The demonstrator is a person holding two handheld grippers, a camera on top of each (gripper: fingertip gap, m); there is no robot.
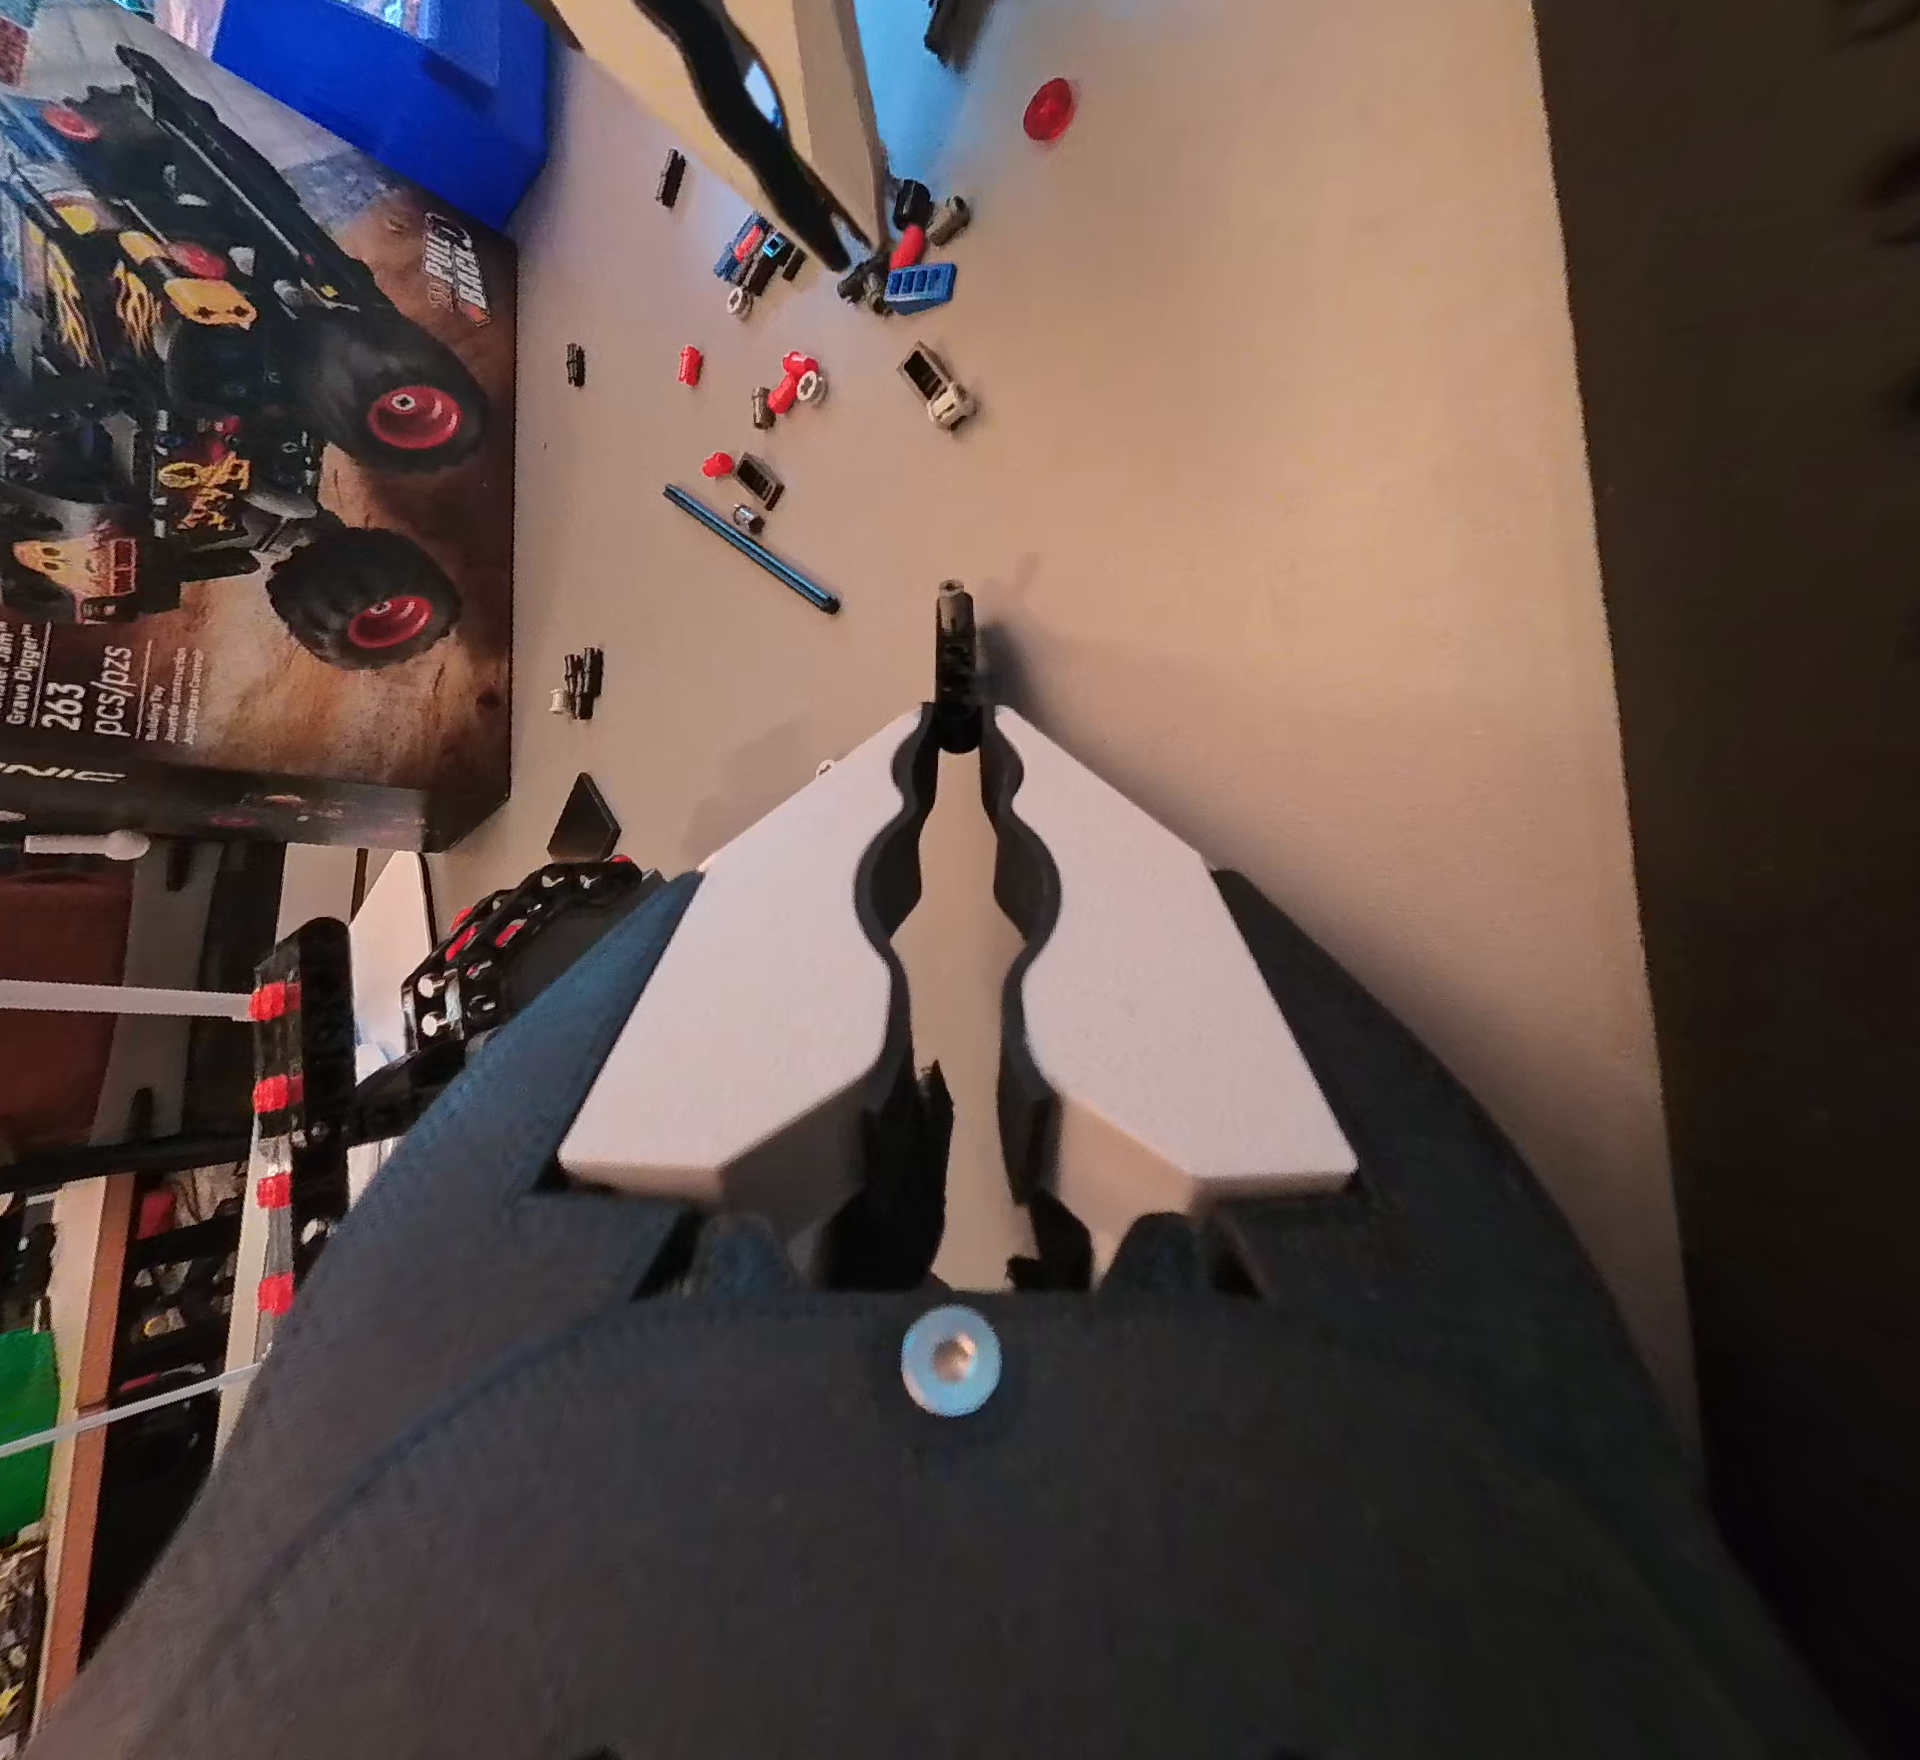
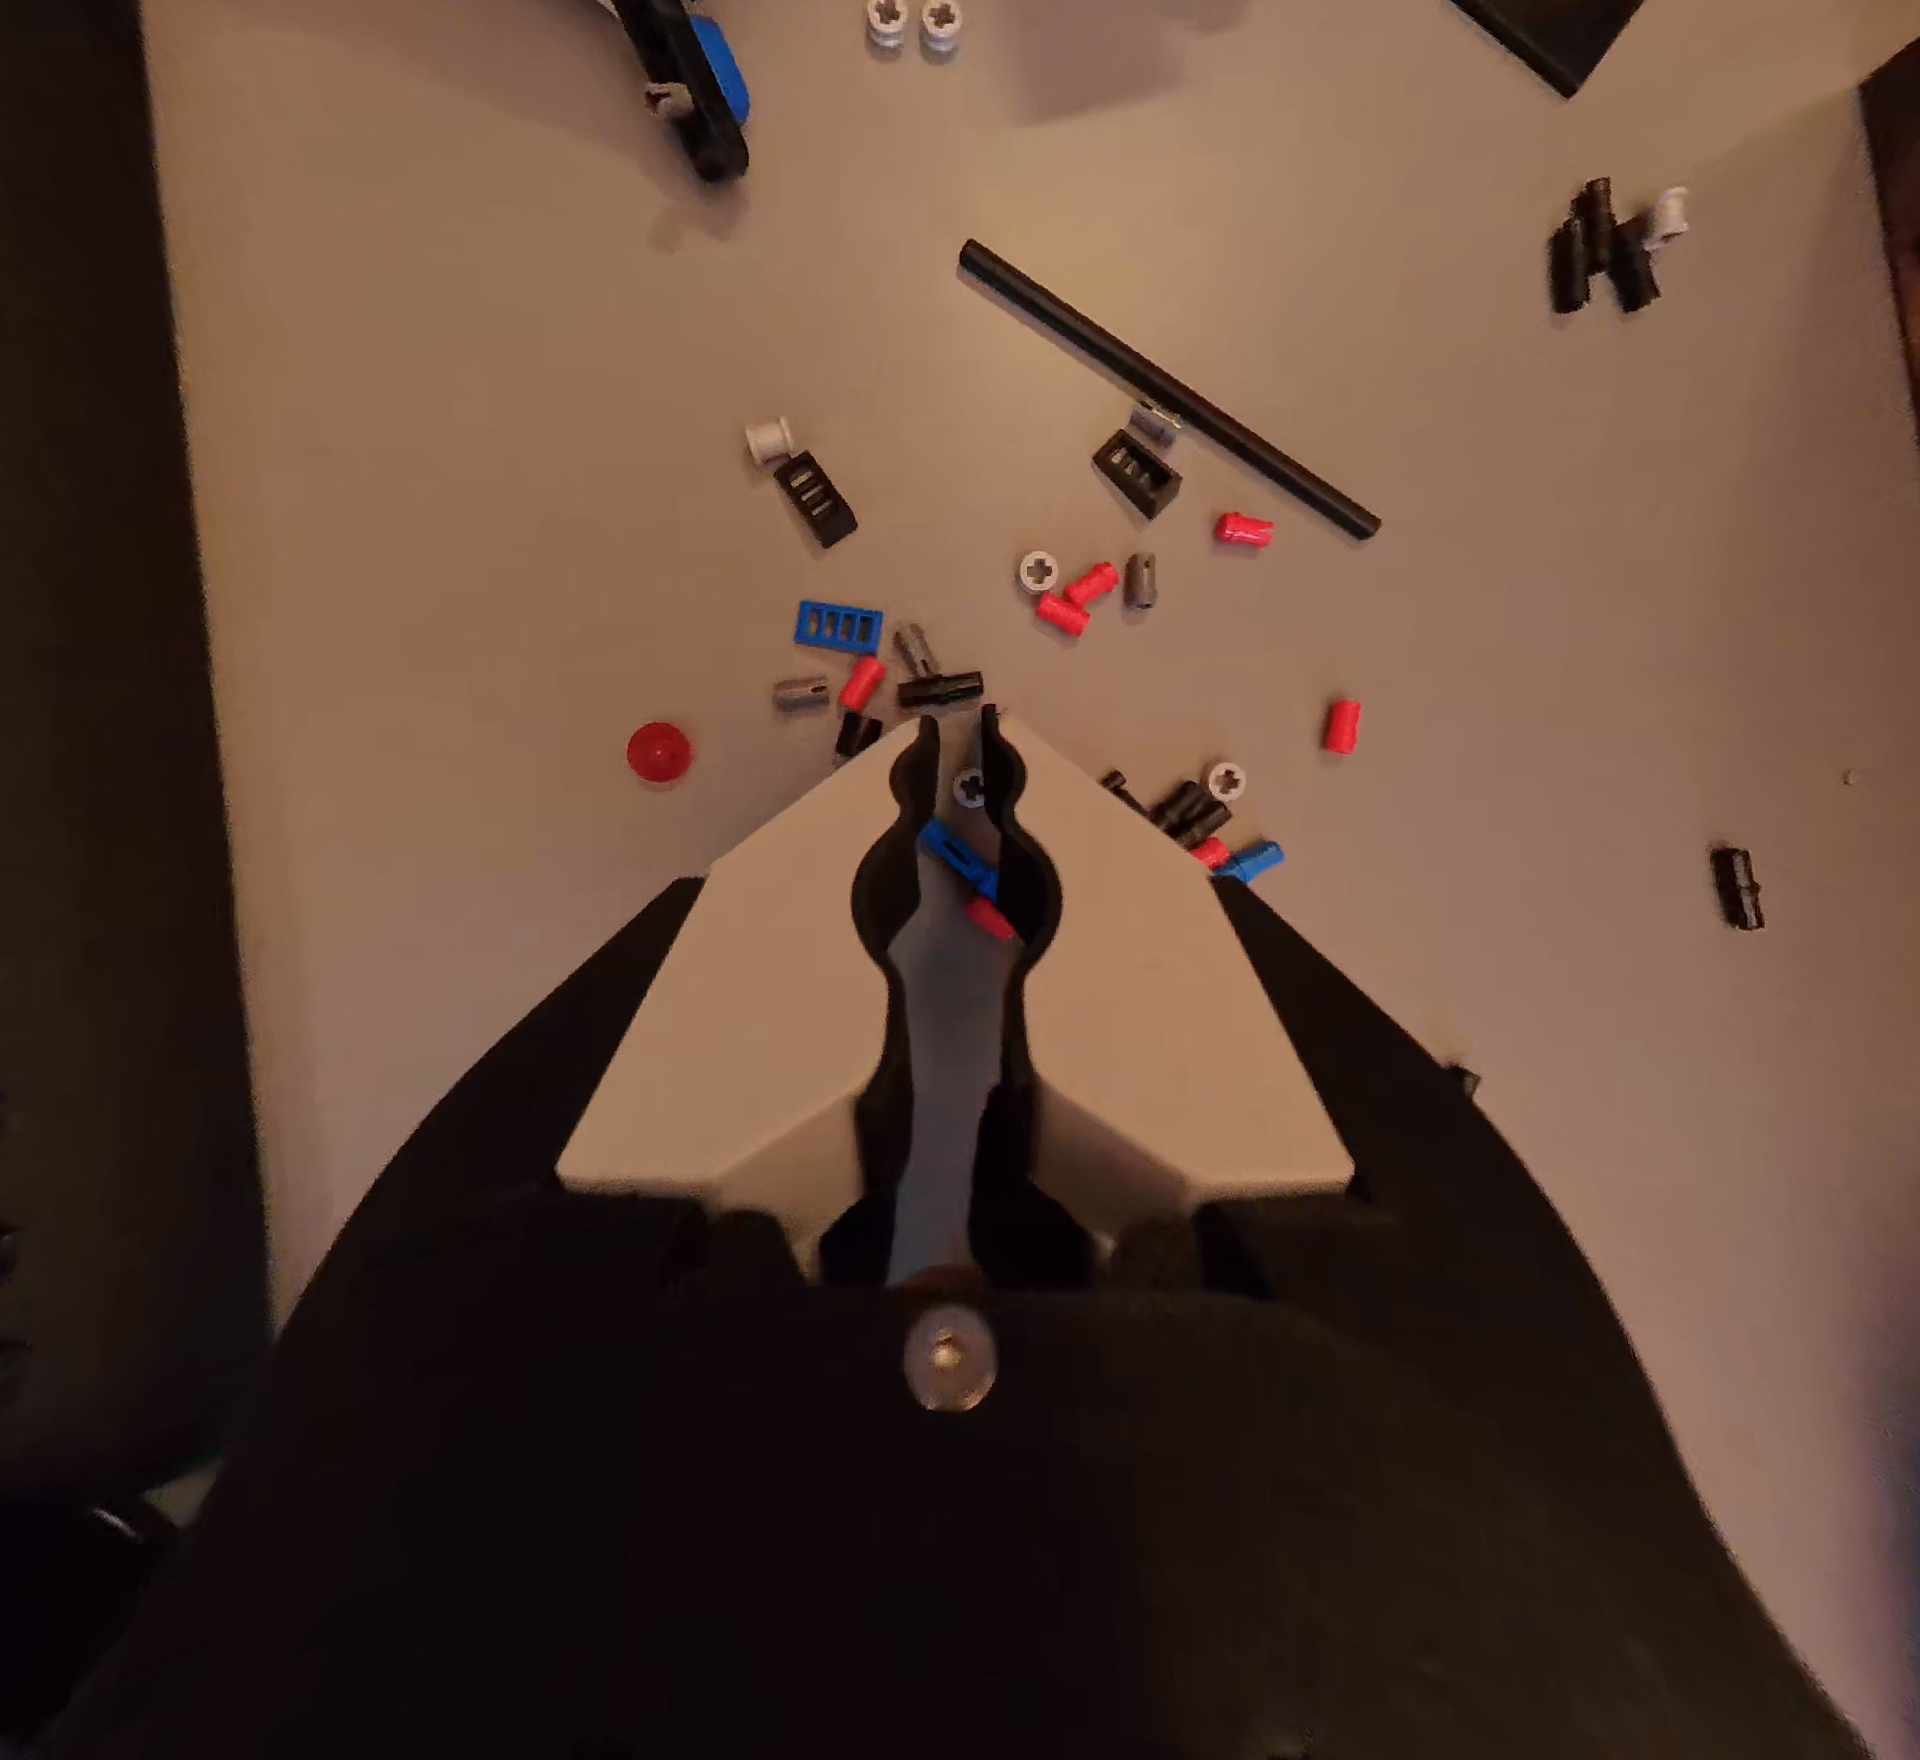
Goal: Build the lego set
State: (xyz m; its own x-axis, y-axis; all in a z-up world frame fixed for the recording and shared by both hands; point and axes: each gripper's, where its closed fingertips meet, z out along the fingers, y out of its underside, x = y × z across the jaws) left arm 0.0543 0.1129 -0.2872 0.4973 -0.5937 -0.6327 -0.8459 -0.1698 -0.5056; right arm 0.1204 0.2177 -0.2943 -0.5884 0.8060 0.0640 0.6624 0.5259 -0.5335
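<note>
black short beam [image 1: 956, 661] sits pinched in your left gripper [image 1: 956, 723]; lower your slightly parted, empty right gripper [image 2: 958, 723] squarely over the black pin [image 2: 938, 689].

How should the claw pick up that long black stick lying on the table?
Grip the long black stick near its middle, coming straight down from above, with the claw's fingers either side of its thin width. It lies flat and slanted on the table. The end near the red disc's side is clearest; a small grey piece and a black grille piece sit close beside the middle.
</note>
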